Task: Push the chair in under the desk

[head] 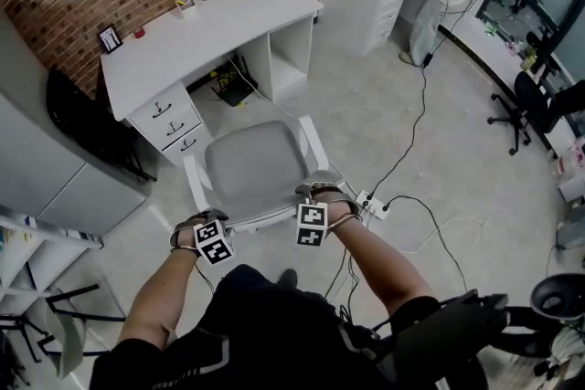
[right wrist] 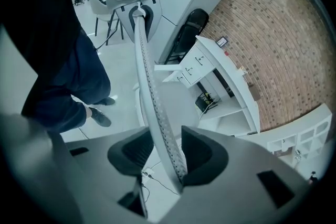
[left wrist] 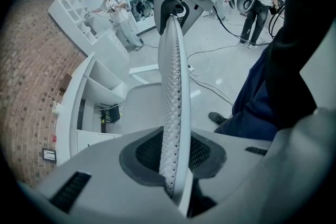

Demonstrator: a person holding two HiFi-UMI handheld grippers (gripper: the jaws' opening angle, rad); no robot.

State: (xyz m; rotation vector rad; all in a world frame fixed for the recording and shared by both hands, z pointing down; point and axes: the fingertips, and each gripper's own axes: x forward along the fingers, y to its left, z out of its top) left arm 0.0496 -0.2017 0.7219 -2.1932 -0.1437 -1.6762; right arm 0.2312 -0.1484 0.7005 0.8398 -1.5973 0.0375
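The chair (head: 251,164) stands on the floor just short of the desk (head: 210,27), seat turned toward the knee space and none of it under the top yet. It sits a little askew to that opening.

At the far left, the drawer unit (head: 174,123) flanks the opening, and the chair's left armrest (head: 194,183) is near its front corner. If the push follows the present line, that armrest may strike the drawers and twist the chair.

Next comes the left gripper (head: 196,222), pointing steeply down. Its 2 jaws pinch the thin top edge of the backrest (left wrist: 170,86), which runs straight between them (left wrist: 173,157).

Inside the knee space lies a black box with cables (head: 233,89); a deep push could run the chair's base into it. The base itself is hidden beneath the seat.

The right gripper (head: 320,196) holds the same rim further along, its jaws set against either face of it (right wrist: 165,152). Such a narrow hold on a curved edge could slip if 1 hand pushes harder than the other.

Furthest right, a power strip (head: 370,204) and its cords lie just beside the chair, where a caster could snag.
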